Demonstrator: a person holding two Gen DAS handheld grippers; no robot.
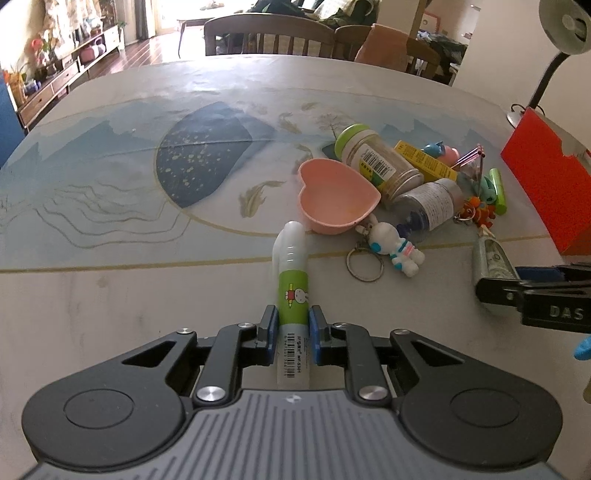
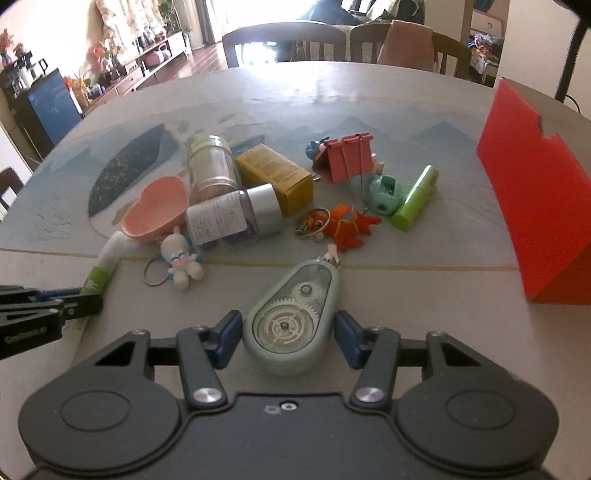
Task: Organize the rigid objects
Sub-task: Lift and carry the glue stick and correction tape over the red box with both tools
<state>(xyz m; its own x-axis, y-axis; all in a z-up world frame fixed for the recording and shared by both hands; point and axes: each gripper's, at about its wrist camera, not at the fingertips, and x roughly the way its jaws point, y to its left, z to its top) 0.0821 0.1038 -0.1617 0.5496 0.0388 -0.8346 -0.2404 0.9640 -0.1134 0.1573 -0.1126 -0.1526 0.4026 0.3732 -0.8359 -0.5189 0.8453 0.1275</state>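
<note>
My left gripper [image 1: 292,323] is shut on a green-and-white glue pen [image 1: 291,273] that points at the pile; the pen also shows in the right wrist view [image 2: 105,264]. My right gripper [image 2: 288,334] is open, its blue pads on either side of a grey-green correction tape dispenser [image 2: 293,317] lying on the table, with small gaps. The dispenser also shows in the left wrist view [image 1: 493,264]. The pile holds a pink heart bowl [image 1: 338,195], two jars [image 1: 378,162] [image 2: 236,216], a yellow box [image 2: 275,177], a white astronaut keychain [image 1: 397,247] and an orange crab keychain [image 2: 345,225].
A red open box [image 2: 535,192] stands at the right of the table [image 1: 129,221]. A pink binder clip [image 2: 347,157], a teal sharpener [image 2: 384,192] and a green tube [image 2: 415,197] lie near it. Chairs [image 1: 266,37] stand behind the far edge. A lamp [image 1: 561,33] rises at the far right.
</note>
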